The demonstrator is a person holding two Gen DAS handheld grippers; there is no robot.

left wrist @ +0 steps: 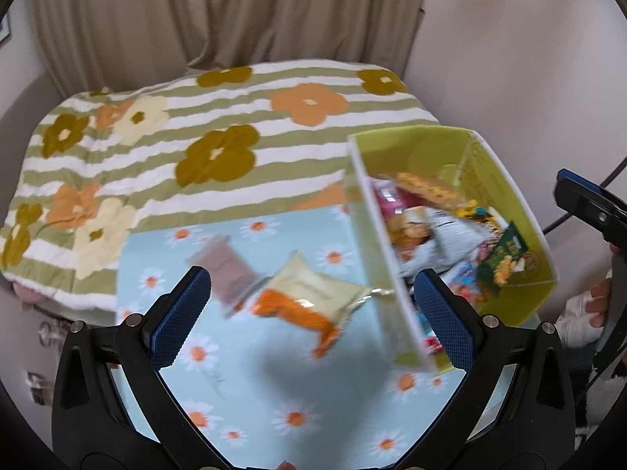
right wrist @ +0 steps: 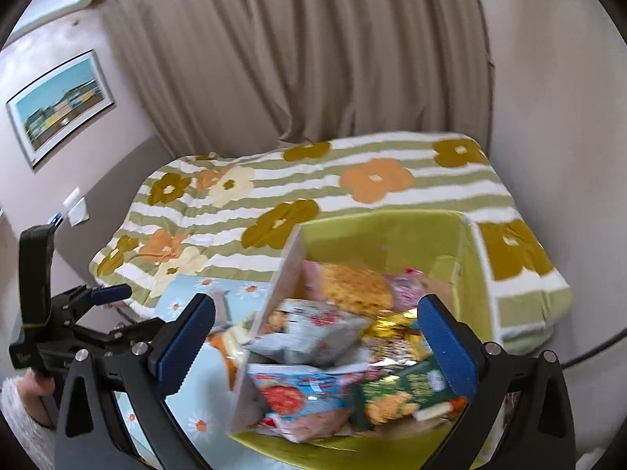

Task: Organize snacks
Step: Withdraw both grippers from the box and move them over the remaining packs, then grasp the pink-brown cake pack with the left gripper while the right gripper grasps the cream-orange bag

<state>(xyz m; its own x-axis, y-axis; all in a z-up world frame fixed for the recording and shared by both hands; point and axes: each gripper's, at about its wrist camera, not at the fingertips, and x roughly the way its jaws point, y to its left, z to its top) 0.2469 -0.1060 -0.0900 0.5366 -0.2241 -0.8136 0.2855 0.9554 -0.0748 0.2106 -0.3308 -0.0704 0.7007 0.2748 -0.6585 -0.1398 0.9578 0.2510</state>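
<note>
Two snack packets lay loose on the pale blue daisy-print cloth (left wrist: 243,403): a flat brownish pouch (left wrist: 227,270) and, overlapping its lower right corner, a puffy cream packet with an orange picture (left wrist: 309,297), both soft-edged with blur. To their right in the left wrist view stood one lime-green box (left wrist: 505,180), straight-walled and open-topped, with a pale inner face; it held a jumble of crinkly foil and plastic packets (too tangled and blurred to count), among them a dark green one (right wrist: 399,395) and a light blue one with a red round motif (right wrist: 298,391) low in the right wrist view. The left gripper (left wrist: 313,309) hung over the two loose packets, its two blue textured pads spread wide and holding nothing. The right gripper (right wrist: 317,340) stood equally wide above the box, empty. Behind lay one quilted bedspread (left wrist: 164,125), green-and-white striped with large flowers, before one pleated beige curtain (right wrist: 298,47).
</note>
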